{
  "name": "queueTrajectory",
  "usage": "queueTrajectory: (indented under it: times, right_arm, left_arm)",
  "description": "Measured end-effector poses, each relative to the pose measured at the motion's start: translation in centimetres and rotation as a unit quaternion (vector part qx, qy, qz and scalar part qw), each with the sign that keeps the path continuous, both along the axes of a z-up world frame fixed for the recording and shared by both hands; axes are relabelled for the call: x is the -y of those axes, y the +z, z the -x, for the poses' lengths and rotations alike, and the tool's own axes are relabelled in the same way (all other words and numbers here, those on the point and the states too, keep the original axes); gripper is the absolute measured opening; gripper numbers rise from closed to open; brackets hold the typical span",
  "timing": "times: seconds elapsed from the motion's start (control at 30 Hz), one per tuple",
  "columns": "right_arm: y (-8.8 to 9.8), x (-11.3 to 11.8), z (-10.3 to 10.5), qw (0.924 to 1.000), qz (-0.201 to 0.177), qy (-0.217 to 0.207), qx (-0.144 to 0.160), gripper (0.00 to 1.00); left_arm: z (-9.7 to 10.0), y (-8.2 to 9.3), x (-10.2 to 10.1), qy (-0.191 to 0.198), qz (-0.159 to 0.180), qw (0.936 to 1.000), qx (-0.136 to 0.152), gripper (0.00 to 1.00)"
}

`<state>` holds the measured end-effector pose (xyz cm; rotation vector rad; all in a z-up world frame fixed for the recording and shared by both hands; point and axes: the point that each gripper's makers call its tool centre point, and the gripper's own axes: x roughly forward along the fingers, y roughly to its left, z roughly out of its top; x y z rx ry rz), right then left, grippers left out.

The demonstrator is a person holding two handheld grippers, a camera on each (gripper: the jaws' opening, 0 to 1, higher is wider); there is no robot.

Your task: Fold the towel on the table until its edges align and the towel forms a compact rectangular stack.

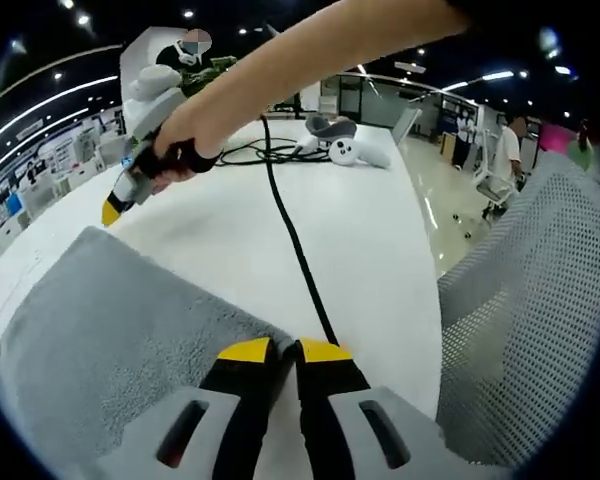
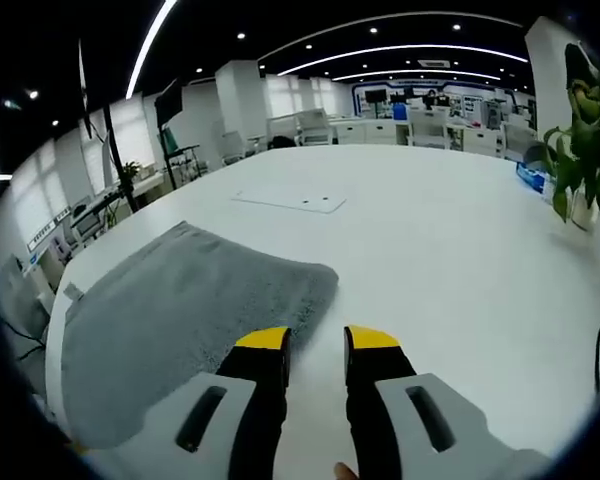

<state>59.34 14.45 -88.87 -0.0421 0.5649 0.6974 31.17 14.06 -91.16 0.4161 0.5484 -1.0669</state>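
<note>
In the left gripper view my left gripper rises from the bottom of the frame, its yellow-tipped fingers pressed nearly together with only a thin slit between them, and I cannot tell whether they pinch anything. The grey towel lies flat on the white bench across the lower left of the frame, its near corner reaching just beside my left fingertip. A black cable runs from my fingers up the middle of the frame toward a tangle of cable near two white controllers in the upper centre. My right gripper comes into this view at the upper left, held by a hand at the end of a bare forearm, its yellow tip pointing down above the bench, apart from the towel's far edge. A grey mesh chair back stands at the right of the frame

In the right gripper view my right gripper rises from the bottom centre with its fingers parted, a clear gap of bare bench between them and nothing held. The towel spreads over the left and lower left of the frame, its rounded edge ending just above and left of my left fingertip. A flat white sheet lies on the bench well beyond the towel, in the upper centre. Green plant leaves hang in at the right edge
</note>
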Motion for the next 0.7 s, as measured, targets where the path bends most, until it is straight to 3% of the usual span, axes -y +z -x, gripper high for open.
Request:
queueTrajectory:
  times: [0.1,0.4,0.63,0.67,0.7]
  right_arm:
    - [-0.6,-0.2,-1.2,0.9999,0.011,-0.004,-0.001,0.19]
    - [-1.3,0.0,-4.9,0.9988,-0.002,-0.048,-0.005,0.17]
    - [-1.4,-1.4,-5.2,0.9981,-0.026,-0.053,-0.018,0.15]
    - [-1.5,-1.5,-5.2,0.9983,-0.023,-0.050,-0.018,0.15]
    - [-2.0,-1.2,-5.0,0.9991,0.008,-0.039,-0.015,0.14]
  left_arm:
    - [-0.1,0.0,0.0,-0.006,-0.004,1.0000,0.007,0.09]
    - [-0.1,0.0,-0.1,-0.038,-0.017,0.9990,0.017,0.07]
    - [-0.1,0.0,0.0,-0.045,-0.019,0.9985,0.025,0.07]
    - [0.0,-0.1,0.0,-0.049,-0.022,0.9981,0.031,0.06]
    - [0.0,-0.1,0.0,-0.052,-0.024,0.9978,0.035,0.06]
